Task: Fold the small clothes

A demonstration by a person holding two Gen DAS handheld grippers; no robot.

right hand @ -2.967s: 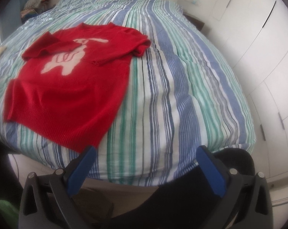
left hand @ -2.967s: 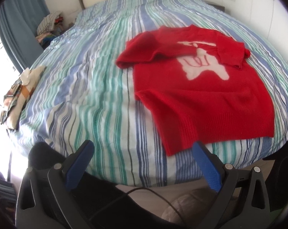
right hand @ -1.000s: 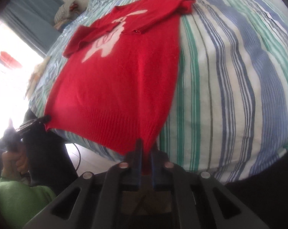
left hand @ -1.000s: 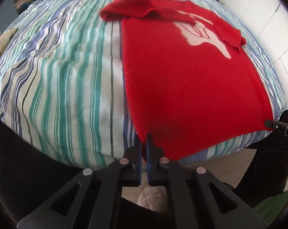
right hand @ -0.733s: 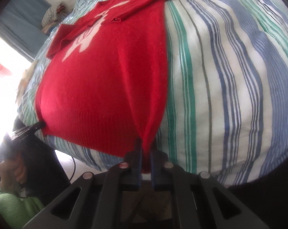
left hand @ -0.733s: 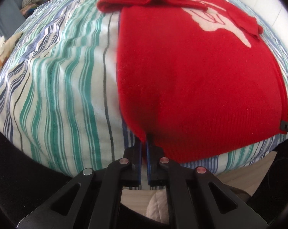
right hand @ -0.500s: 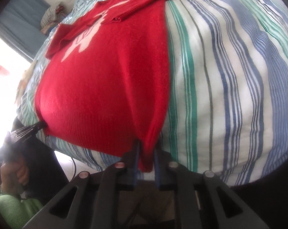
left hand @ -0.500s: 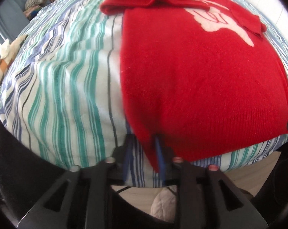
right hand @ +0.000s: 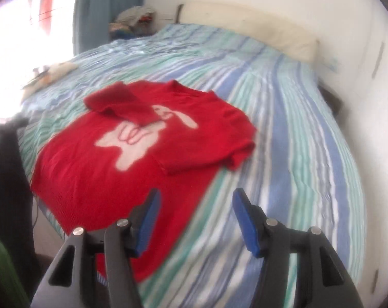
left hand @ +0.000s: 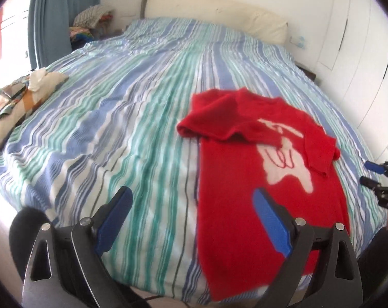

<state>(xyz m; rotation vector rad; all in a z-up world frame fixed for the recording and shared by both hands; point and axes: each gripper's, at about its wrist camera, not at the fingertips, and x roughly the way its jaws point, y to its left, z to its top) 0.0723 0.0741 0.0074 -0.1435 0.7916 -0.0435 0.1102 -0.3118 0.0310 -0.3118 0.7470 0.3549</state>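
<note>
Both my left hand-held gripper (left hand: 191,217) and right hand-held gripper (right hand: 195,217) hang wide and empty above the red sweater (left hand: 265,179) hem on the bed (left hand: 116,128), sleeves folded in, so next I judge I grab the hem corners.

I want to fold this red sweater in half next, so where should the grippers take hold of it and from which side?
Grip the red sweater at its two bottom hem corners, coming in from the foot of the bed. The hem lies flat at the mattress edge nearest both open grippers, left gripper and right gripper, and both sleeves are already folded in, so the hem could probably be carried up towards the collar.
</note>
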